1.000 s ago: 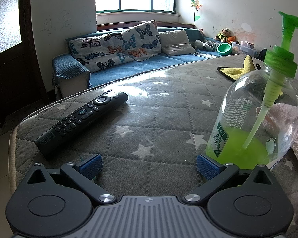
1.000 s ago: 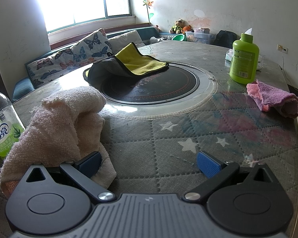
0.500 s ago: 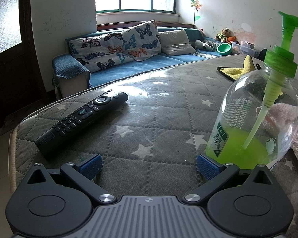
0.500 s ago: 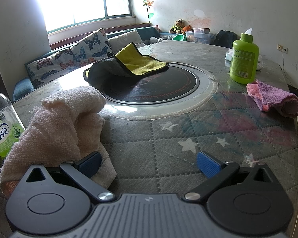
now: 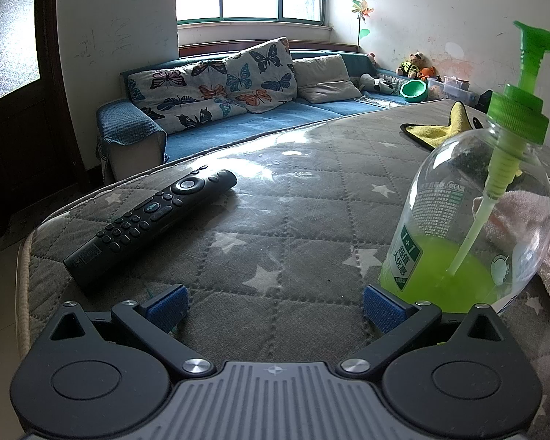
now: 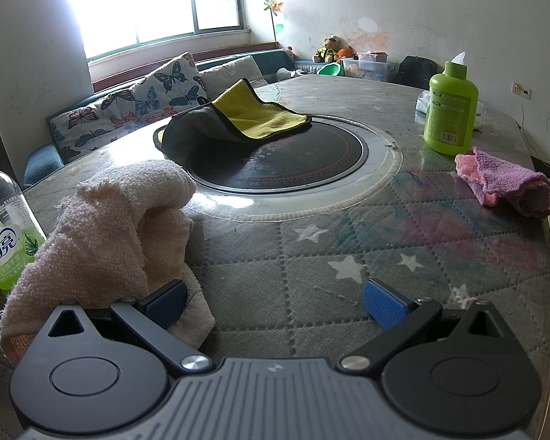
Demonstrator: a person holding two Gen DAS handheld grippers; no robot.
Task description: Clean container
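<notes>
The left gripper [image 5: 274, 303] hovered low over the tabletop [image 5: 275, 220], fingers spread wide and holding nothing. The clear pump bottle [image 5: 469, 227] stood upright just beside its right finger [image 5: 381, 306]. The right gripper [image 6: 275, 302] was likewise wide open and empty, its left finger [image 6: 167, 302] against the cream towel [image 6: 110, 227].
</notes>
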